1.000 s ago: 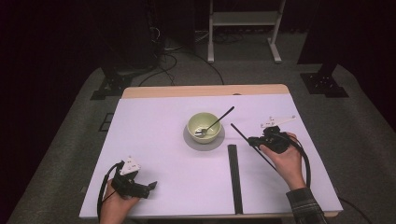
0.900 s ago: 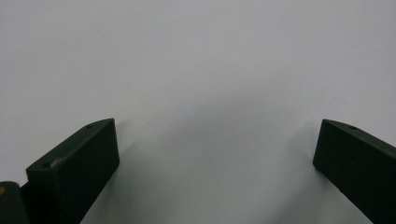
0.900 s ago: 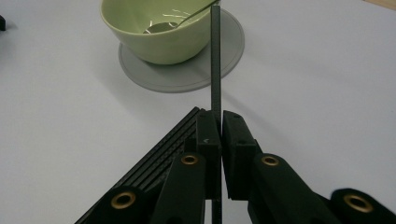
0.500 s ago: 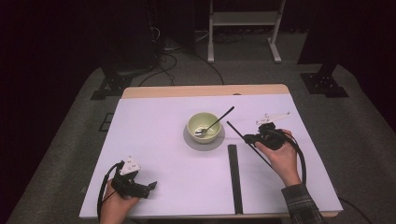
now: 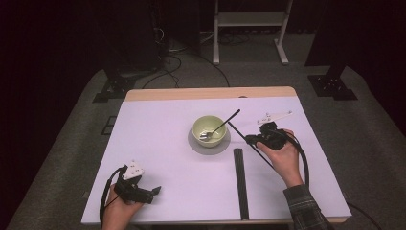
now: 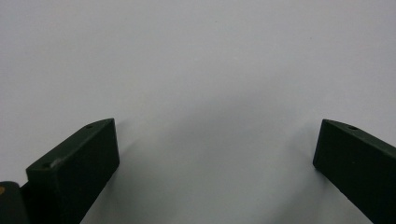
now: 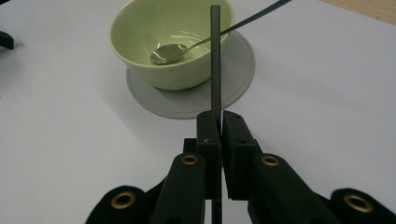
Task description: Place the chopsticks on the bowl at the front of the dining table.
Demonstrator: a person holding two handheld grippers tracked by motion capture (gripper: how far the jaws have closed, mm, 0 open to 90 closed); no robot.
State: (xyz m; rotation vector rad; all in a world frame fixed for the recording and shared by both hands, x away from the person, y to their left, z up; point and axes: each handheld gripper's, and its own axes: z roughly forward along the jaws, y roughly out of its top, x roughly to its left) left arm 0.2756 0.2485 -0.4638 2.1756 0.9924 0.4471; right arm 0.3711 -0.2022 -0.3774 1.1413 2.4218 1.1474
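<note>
Right gripper view gives us the best look: the right gripper (image 7: 218, 122) is clamped tight on a thin black stick (image 7: 215, 56), which pokes up toward the green bowl (image 7: 140, 32). We can see a metal spoon (image 7: 170, 52) lying inside that bowl, handle leaning over the rim, and the bowl sits on a grey round coaster (image 7: 236, 77). Out on the white table (image 5: 158, 143), a second black stick (image 5: 240, 177) lies flat near the person's right hand. Over at the near left corner we've got the left gripper (image 6: 215, 154), jaws wide apart with nothing between them.
</note>
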